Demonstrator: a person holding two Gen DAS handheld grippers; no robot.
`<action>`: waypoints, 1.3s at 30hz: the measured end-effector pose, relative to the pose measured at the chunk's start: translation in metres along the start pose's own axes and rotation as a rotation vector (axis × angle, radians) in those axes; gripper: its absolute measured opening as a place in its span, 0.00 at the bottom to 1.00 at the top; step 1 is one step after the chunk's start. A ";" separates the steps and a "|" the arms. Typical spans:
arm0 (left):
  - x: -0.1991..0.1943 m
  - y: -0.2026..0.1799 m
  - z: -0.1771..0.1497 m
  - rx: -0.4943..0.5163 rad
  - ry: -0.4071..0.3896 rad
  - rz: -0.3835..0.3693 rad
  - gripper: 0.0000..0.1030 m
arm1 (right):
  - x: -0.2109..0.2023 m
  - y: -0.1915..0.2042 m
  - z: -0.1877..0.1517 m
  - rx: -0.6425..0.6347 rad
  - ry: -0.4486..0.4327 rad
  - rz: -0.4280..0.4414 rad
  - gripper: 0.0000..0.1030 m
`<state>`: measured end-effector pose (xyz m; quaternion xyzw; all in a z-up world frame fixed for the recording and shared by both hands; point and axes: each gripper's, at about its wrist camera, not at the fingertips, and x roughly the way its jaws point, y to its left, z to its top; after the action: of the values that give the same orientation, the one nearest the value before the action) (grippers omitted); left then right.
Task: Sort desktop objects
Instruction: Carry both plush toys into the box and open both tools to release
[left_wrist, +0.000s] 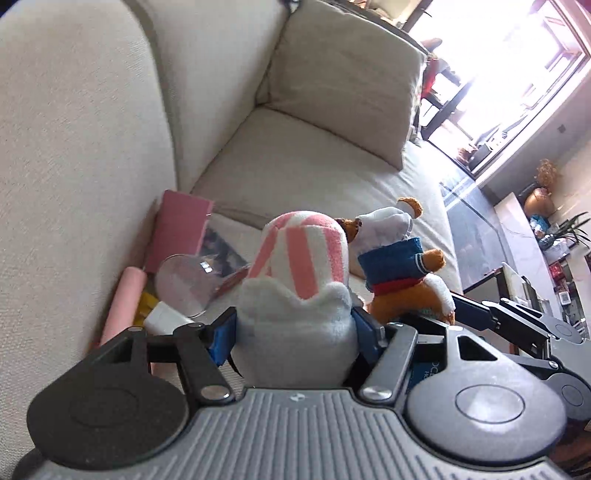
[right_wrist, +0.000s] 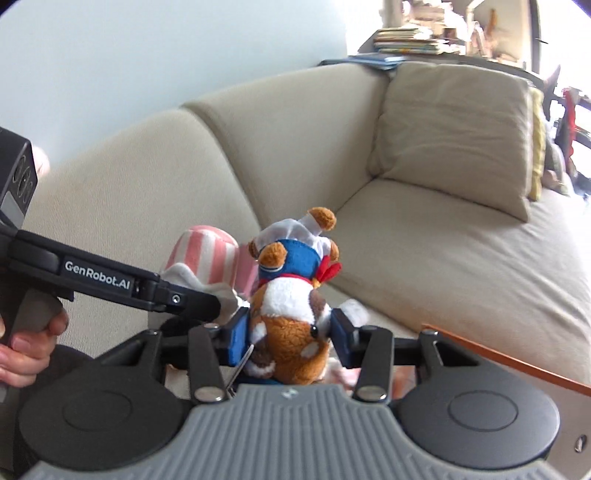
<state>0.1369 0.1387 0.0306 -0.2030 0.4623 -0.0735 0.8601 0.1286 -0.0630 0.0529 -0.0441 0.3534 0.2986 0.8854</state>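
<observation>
Beige sofa (right_wrist: 424, 236) behind, striped plush (left_wrist: 295, 280) between left jaws, bear plush (right_wrist: 291, 317) apparently between right jaws

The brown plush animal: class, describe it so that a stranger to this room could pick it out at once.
Start at the cream sofa. In front of its seat, two plush toys are held side by side. The right tool grips the brown plush animal, which hangs head down in a blue top and red neckerchief; the plush toy beside it is pink-and-white striped with no face showing.
</observation>
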 end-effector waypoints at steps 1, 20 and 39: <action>0.001 -0.011 0.002 0.017 0.002 -0.021 0.73 | -0.010 -0.006 0.001 0.011 -0.008 -0.018 0.47; 0.080 -0.175 -0.041 0.268 0.188 -0.199 0.73 | -0.078 -0.122 -0.080 0.219 0.091 -0.272 0.47; 0.118 -0.183 -0.085 0.410 0.336 0.007 0.75 | -0.023 -0.138 -0.132 0.308 0.333 -0.199 0.48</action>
<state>0.1448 -0.0885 -0.0248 -0.0077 0.5746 -0.1952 0.7948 0.1135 -0.2254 -0.0492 0.0080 0.5298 0.1410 0.8363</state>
